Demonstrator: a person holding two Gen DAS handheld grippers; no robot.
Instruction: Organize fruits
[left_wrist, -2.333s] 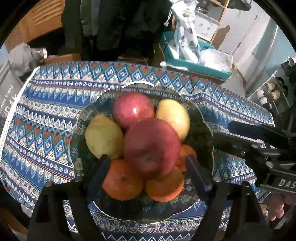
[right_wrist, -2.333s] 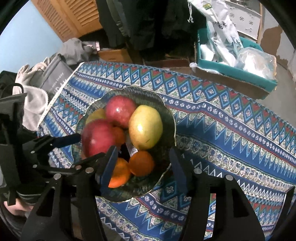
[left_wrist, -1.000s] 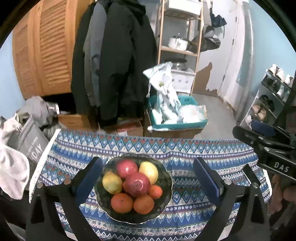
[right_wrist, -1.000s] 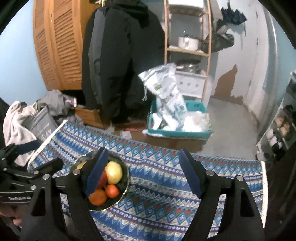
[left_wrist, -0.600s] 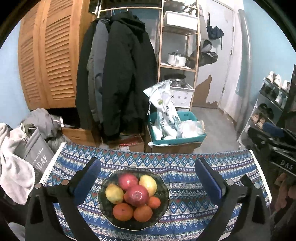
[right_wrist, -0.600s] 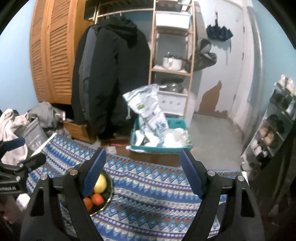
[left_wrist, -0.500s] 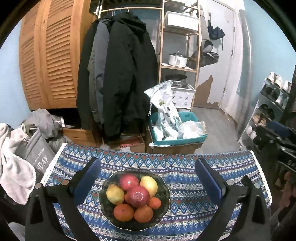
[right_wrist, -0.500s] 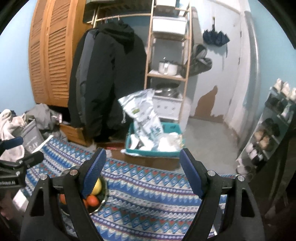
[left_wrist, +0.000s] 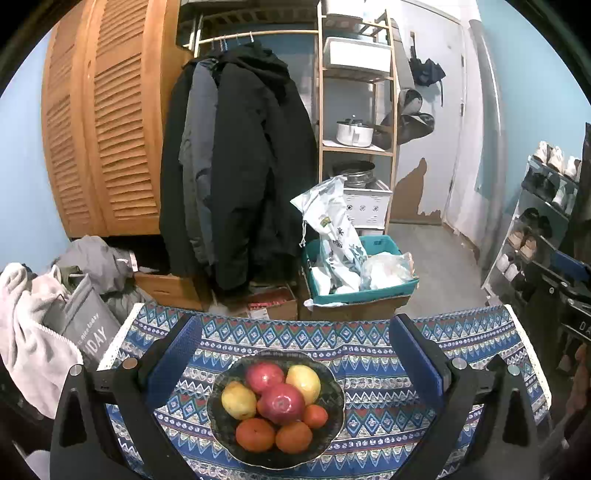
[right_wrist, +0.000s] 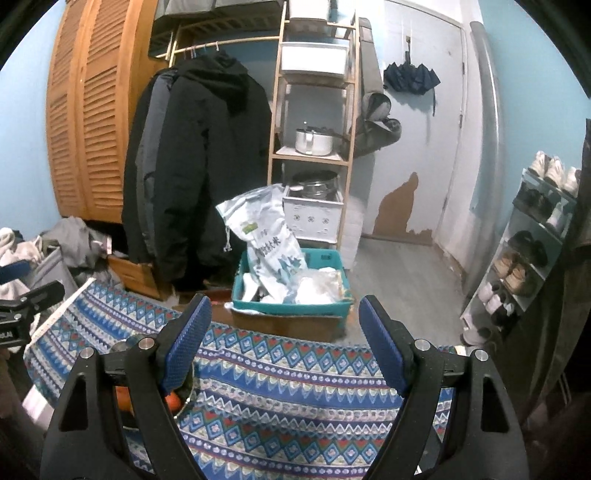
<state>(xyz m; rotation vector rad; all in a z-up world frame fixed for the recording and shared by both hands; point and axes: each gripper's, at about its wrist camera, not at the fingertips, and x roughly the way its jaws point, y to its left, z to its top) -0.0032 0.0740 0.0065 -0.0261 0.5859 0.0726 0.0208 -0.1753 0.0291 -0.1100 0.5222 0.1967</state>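
A dark patterned bowl (left_wrist: 332, 398) sits on the blue patterned tablecloth (left_wrist: 369, 343). It holds two red apples (left_wrist: 282, 402), two yellow fruits (left_wrist: 238, 400) and three oranges (left_wrist: 255, 435). My left gripper (left_wrist: 293, 354) is open and empty, held well above and back from the bowl. My right gripper (right_wrist: 284, 343) is open and empty over the cloth to the right of the bowl (right_wrist: 186, 400), which its left finger mostly hides. An orange (right_wrist: 173, 400) peeks out there.
Behind the table stand a teal bin (left_wrist: 360, 291) with white bags, dark coats (left_wrist: 236, 177), a wooden shelf (left_wrist: 356, 110) with a pot, and louvred doors. A grey bag (left_wrist: 86, 328) and towel lie at left. A shoe rack (right_wrist: 532, 251) stands at right.
Both grippers have opened wide and pulled up and back from the bowl. The red apple the left gripper held now rests on top of the fruit. The right gripper has swung right.
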